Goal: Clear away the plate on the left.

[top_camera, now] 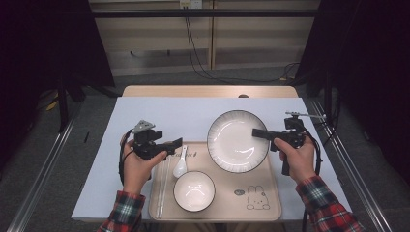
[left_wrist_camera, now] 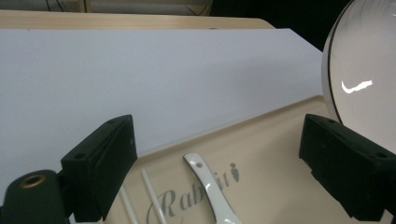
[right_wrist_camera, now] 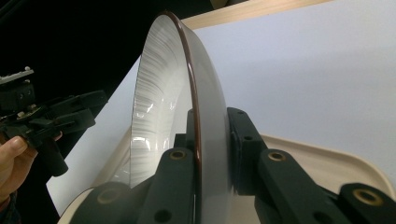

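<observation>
The right tool [top_camera: 256, 133] pinches the plate [top_camera: 232, 140] rim, plate not yet moved off the tray [top_camera: 270, 203]; the left tool [top_camera: 178, 144] hangs spread above the spoon [top_camera: 181, 164].

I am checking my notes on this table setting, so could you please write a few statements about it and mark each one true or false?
1. The right hand-held gripper is clamped on the rim of the large plate. True.
2. The left hand-held gripper grips the spoon. False: its jaws stand open with the spoon's handle below them, untouched.
3. The small bowl sits on the beige tray. True.
4. The chopsticks lie inside the small bowl. False: they lie on the tray, left of the bowl.
5. The tray bears a rabbit drawing. True.
</observation>
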